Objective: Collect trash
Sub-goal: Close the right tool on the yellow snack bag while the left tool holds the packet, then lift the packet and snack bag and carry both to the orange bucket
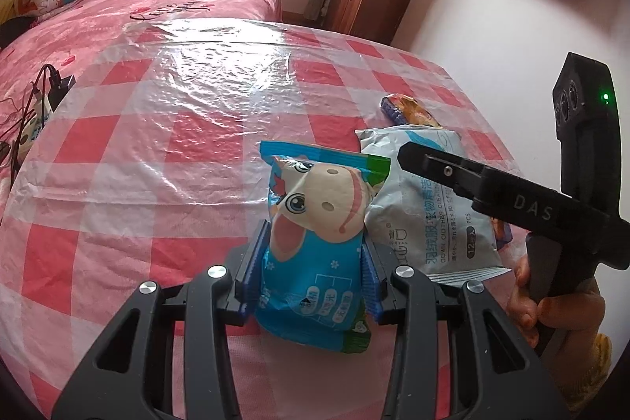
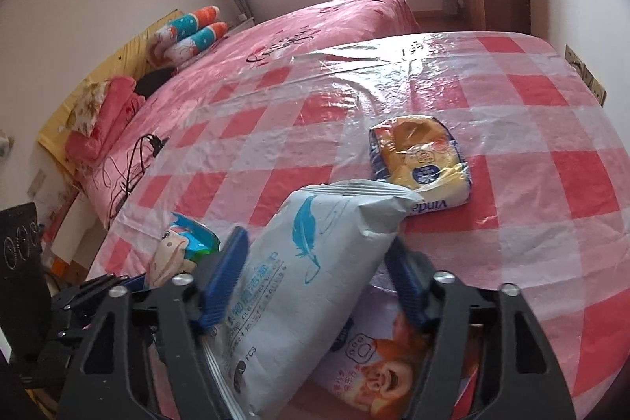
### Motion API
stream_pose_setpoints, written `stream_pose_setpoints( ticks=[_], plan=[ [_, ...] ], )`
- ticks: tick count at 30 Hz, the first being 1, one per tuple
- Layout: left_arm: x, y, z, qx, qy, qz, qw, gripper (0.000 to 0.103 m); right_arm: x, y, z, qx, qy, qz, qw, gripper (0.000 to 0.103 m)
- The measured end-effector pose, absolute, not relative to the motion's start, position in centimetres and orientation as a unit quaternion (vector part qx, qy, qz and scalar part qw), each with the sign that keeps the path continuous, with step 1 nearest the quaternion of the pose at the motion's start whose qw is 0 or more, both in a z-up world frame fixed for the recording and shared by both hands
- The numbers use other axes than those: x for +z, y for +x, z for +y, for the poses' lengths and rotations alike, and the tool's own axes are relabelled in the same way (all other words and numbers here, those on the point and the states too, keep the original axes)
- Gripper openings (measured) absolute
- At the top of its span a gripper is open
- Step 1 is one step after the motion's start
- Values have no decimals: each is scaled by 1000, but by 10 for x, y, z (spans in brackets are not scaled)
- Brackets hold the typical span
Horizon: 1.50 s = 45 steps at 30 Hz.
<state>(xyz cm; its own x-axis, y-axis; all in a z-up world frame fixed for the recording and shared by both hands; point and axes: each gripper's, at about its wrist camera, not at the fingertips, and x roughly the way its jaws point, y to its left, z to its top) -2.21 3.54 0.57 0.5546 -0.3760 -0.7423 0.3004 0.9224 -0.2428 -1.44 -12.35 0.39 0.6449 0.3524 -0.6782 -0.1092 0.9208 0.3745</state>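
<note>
Jaws of the left gripper point(image 1: 313, 262) are narrowed onto a blue plastic wet-wipe pack printed with a cartoon cow point(image 1: 315, 247), both blue pads pressing its sides – a firm hold. Left wrist view: the pack stands near the camera above the pink-and-white checked plastic table cover point(image 1: 157, 128); right of it lies a grey-white feather-print wipe pack point(image 1: 433, 207), with the black right gripper point(image 2: 315, 282) reaching over it. Farther off lies a yellow-and-blue crumpled tissue pack point(image 1: 409, 107).

Right wrist view: jaws stand partly open astride the grey-white pack; whether both pads press it I cannot tell. Only this view shows a lilac pack with an orange cartoon face point(image 2: 378, 369) beneath it.

Risk: the slick pack may slide out – it lies skewed between the pads, and closing could pinch the lilac pack too.
</note>
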Motion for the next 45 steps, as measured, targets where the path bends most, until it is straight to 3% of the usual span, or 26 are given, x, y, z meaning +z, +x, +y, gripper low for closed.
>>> stream_pose_setpoints(
  ticks=[3,7,19,23,30,33,45],
  plan=[
    [5,-22,37,-195,-48,429,881,43,3,-13,-131,118,161,414,888,65],
    [5,-23,37,-195,-46,428,881,43,16,-21,-162,104,217,394,887,84],
    [5,-23,36,-196,-45,430,880,44,16,43,-165,49,134,431,891,85],
    [4,-22,36,-198,-49,430,879,44,4,59,-157,33,92,449,888,66],
    [4,-23,38,-200,-53,430,879,44,-1,60,-144,30,42,453,890,45],
    [4,-23,39,-199,-53,429,880,44,1,56,-140,25,27,440,897,21],
    [9,-29,44,-185,-54,424,885,43,35,19,-146,27,67,369,927,15]
  ],
)
